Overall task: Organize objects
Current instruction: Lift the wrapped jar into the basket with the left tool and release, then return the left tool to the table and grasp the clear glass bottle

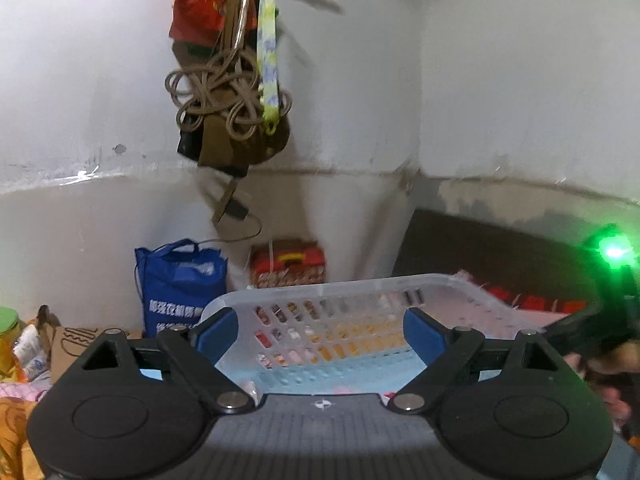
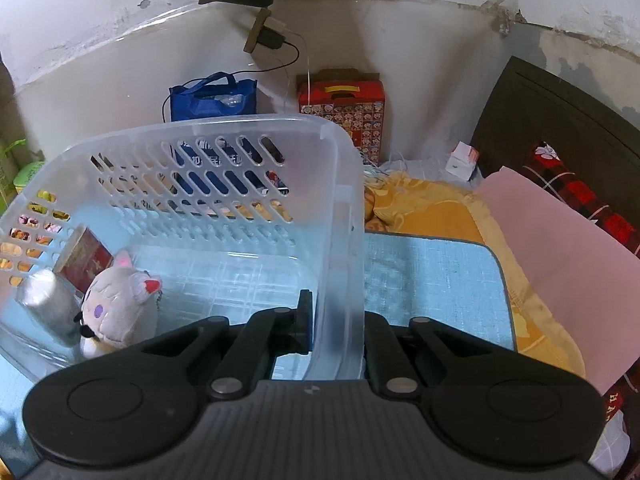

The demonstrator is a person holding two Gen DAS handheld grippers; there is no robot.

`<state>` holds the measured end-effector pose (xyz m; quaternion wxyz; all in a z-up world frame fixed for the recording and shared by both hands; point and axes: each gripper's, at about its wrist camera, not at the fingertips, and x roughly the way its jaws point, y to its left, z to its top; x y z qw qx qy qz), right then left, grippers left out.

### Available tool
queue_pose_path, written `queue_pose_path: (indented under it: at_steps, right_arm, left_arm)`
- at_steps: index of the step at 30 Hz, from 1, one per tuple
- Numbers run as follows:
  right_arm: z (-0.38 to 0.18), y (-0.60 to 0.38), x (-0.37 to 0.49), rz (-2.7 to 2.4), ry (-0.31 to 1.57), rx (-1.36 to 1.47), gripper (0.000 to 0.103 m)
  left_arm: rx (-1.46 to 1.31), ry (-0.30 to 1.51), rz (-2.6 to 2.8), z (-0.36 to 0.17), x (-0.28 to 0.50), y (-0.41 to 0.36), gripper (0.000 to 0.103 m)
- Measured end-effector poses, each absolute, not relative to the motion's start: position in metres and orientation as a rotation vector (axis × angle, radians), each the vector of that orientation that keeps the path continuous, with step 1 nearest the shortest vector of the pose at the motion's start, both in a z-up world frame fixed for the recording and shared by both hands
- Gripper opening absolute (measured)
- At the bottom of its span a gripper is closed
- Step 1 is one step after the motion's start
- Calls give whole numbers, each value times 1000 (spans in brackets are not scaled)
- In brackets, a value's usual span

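A translucent plastic basket (image 2: 240, 132) sits on a light blue mat (image 2: 432, 280). Inside it lie a grey plush cat (image 2: 120, 308), a silver can (image 2: 48, 300) and a red box (image 2: 86, 260). My right gripper (image 2: 336, 320) is shut on the basket's near right wall, one finger (image 2: 304, 320) inside and the other outside. In the left wrist view the basket (image 1: 328, 320) shows beyond my left gripper (image 1: 320, 334), which is open and empty with its blue pads (image 1: 218, 334) wide apart.
A blue bag (image 2: 212, 98) and a red patterned box (image 2: 344, 108) stand against the white wall. A pink sheet (image 2: 560, 248), yellow bedding (image 2: 424, 204) and a dark headboard (image 2: 560, 112) lie at the right. Ropes and bags (image 1: 228, 92) hang from the wall.
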<state>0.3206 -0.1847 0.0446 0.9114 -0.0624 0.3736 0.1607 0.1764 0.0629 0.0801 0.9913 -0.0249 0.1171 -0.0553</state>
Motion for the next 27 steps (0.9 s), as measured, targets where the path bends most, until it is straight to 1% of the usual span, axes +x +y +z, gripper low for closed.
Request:
queue_pose_path:
  at_steps: [8,14,19,27]
  right_arm:
    - [43,-187,321,356,767,-120,7]
    - [42,-181,320,347,768,-158,7]
    - [41,-175,322,341,773,-161,7]
    - [43,-173,324,330,782,-160,7]
  left_arm:
    - [-52,249,-76,43,123,62,95]
    - [-59,293,-112,23,104,65,95]
    - [16,358,-192,-4,107,44,95]
    - [38,419,-257,-21,122,21,95]
